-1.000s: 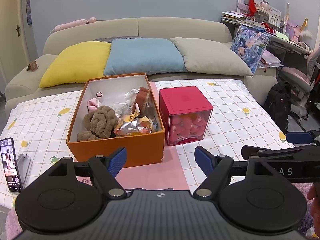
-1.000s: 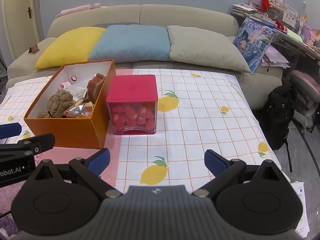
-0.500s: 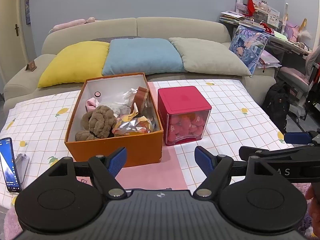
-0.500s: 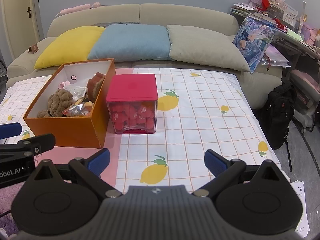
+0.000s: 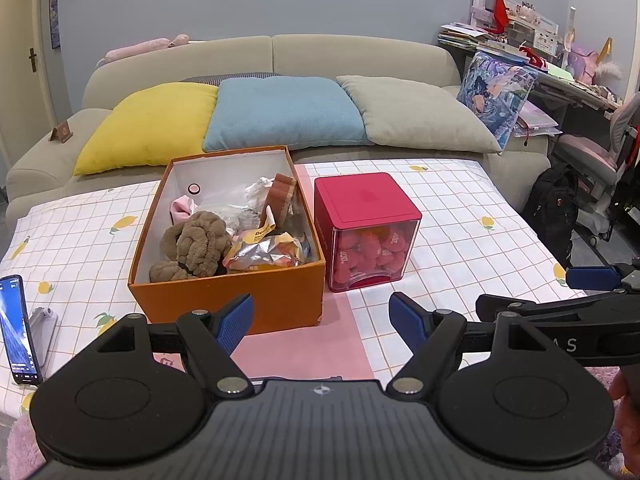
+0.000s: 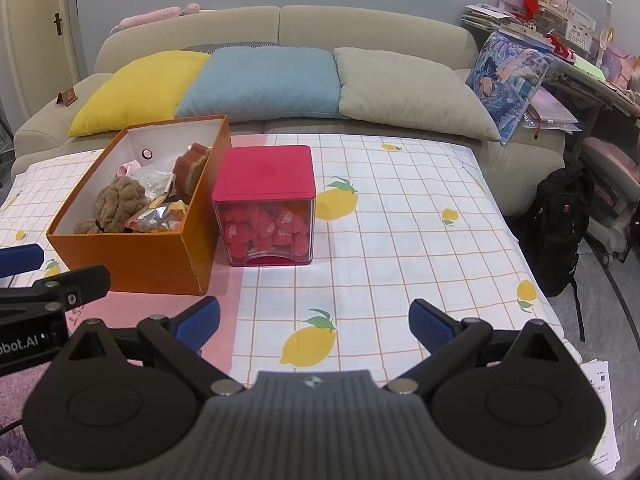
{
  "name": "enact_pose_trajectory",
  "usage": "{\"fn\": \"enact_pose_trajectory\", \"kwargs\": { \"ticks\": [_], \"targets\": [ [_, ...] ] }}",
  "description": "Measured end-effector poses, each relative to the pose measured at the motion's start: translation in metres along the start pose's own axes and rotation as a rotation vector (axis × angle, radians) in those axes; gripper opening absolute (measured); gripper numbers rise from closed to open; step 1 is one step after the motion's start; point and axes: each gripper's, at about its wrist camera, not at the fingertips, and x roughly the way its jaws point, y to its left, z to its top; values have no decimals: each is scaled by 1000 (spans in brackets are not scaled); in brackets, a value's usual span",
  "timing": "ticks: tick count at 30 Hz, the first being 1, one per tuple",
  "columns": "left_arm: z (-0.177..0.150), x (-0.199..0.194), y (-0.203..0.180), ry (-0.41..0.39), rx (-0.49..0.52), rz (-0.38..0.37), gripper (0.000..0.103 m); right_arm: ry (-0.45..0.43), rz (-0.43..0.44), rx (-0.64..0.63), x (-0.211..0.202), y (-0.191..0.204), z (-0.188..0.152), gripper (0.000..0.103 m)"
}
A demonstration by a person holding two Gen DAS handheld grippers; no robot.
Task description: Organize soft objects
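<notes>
An orange cardboard box (image 5: 224,292) (image 6: 132,256) sits on the lemon-print tablecloth. Inside it lie a brown knotted plush (image 5: 196,242) (image 6: 120,204), a foil snack bag (image 5: 268,254), a pink cloth (image 5: 180,206) and a brown sponge-like piece (image 5: 282,196). To its right stands a clear cube with a red lid (image 5: 366,200) (image 6: 266,174), full of red soft pieces. My left gripper (image 5: 320,320) hovers open in front of the box with nothing between its fingers. My right gripper (image 6: 314,322) is open over the cloth, empty.
A phone (image 5: 16,328) lies at the table's left edge. Behind the table stands a beige sofa (image 5: 272,56) with yellow, blue and grey cushions. A black backpack (image 6: 560,236) and a cluttered desk (image 5: 540,56) are at the right. Bare tablecloth (image 6: 400,216) spreads right of the cube.
</notes>
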Motion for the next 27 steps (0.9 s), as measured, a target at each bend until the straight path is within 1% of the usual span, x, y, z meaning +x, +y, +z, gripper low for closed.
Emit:
{"fn": "enact_pose_trajectory", "kwargs": {
  "ticks": [27],
  "targets": [
    [0,0,-1,-1,1,0,89,22,-4,5,3,0,-3,99]
  ]
}}
